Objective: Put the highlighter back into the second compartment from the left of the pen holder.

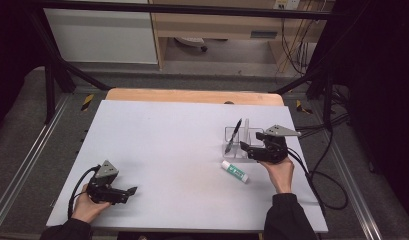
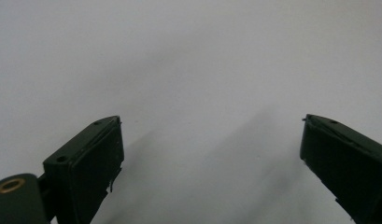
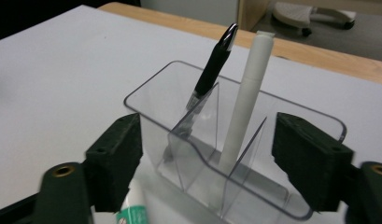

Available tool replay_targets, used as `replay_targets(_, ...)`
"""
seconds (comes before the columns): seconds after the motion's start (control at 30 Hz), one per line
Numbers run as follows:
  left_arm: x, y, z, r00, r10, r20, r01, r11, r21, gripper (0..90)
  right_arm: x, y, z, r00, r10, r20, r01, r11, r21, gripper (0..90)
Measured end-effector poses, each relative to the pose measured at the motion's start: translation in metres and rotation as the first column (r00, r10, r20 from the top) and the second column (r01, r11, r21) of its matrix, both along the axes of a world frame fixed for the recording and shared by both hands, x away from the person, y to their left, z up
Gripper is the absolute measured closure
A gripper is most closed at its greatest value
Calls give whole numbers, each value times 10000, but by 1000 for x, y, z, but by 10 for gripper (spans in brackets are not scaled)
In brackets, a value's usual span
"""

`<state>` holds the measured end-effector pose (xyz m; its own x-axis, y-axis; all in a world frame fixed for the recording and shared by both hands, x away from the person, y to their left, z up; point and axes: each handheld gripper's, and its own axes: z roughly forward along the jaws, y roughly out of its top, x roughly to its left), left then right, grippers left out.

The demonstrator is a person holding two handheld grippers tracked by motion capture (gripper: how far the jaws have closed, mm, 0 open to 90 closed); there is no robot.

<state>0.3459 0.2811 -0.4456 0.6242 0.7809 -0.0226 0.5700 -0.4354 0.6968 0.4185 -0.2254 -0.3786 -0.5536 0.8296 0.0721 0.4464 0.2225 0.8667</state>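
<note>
On the smooth white table [image 1: 182, 150], the left gripper [image 2: 209, 149] rests with jaws spread and empty, while the right gripper [image 3: 207, 154] stands released around a clear plastic holder [image 3: 151, 100] containing a black pen [image 3: 212, 65] and white marker [image 3: 247, 98].

The glue stick [image 3: 131, 213] is mostly cut off at the bottom edge of the right gripper view, tucked behind one of the fingers [image 3: 115, 161]. Its label's too small to read from the high view. The black pen [image 3: 210, 70] gets murky down inside the clear organizer [image 3: 151, 91].
</note>
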Motion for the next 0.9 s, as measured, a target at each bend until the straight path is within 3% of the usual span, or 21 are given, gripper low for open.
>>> replay_targets(0.3,0,0,0,10000,-3,-3,3,10000,-7,59,-14,0,2,9980,400,-488,-437,9960,-774,44)
replay_targets(0.43,0,0,0,10000,2,-6,-2,10000,-19,59,-19,1,1,9968,479,-633,-538,9940,-949,22)
replay_targets(0.63,0,0,0,10000,17,-25,-17,10000,-30,59,-26,5,-4,9904,596,-1251,-763,9881,-1333,6)
replay_targets(0.9,0,2,0,10000,-38,-54,37,10000,-81,58,-33,16,-13,9826,961,-1587,-1207,9809,-1529,8)
